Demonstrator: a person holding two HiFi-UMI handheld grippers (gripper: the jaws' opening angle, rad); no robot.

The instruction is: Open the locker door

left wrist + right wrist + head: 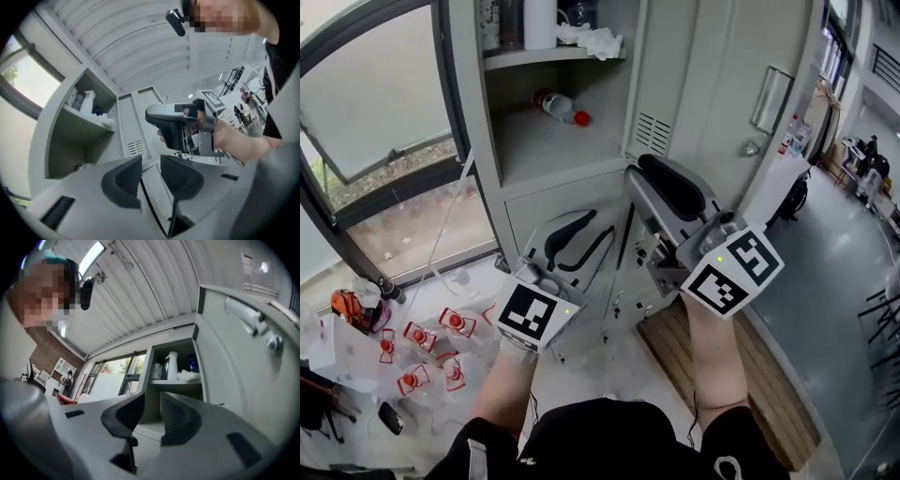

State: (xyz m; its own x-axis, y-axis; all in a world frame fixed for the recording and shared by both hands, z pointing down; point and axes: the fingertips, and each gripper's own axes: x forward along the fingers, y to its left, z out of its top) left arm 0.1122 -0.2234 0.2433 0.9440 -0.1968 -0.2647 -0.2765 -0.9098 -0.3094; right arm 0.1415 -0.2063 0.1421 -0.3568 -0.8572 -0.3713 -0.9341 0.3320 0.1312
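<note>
Grey sheet metal dominates: the tall grey metal locker door (717, 94) with its silver bar handle (769, 98) already stands swung out to the right of the open upper compartment (553, 141). In front of the locker, the left gripper (151, 161) and right gripper (152, 401) each have their jaws a narrow gap apart with nothing between them. I judge the opening done, with only drawing back left.
</note>
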